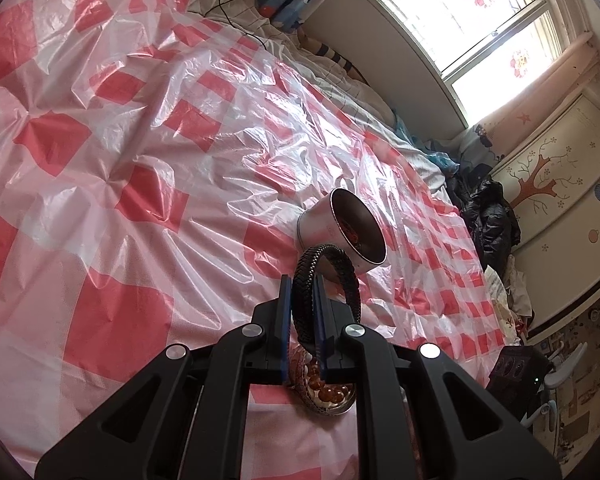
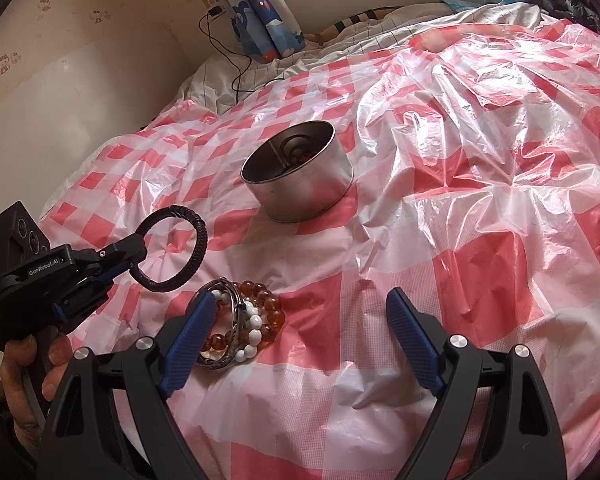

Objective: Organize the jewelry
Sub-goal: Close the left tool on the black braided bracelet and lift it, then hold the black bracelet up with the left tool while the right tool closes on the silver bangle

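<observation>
Our left claw [image 1: 302, 308] is clamped on the black braided bracelet [image 1: 328, 276], held above the checked plastic sheet [image 1: 140, 140] on the bed at lower centre. Only the right view shows our right claw [image 2: 296, 320] spread wide and empty, the bead bracelets [image 2: 252, 320] touching its left finger (writing "GenRobot.AI" at left). The metal tin [image 2: 300, 176] sits mid-frame, holding perhaps red beads.

I read one brand, "GenRobot.AI", in white on the black body of the left gripper [image 2: 138, 254], at nine o'clock in my right wrist view. A smaller label below it is too blurred.
</observation>
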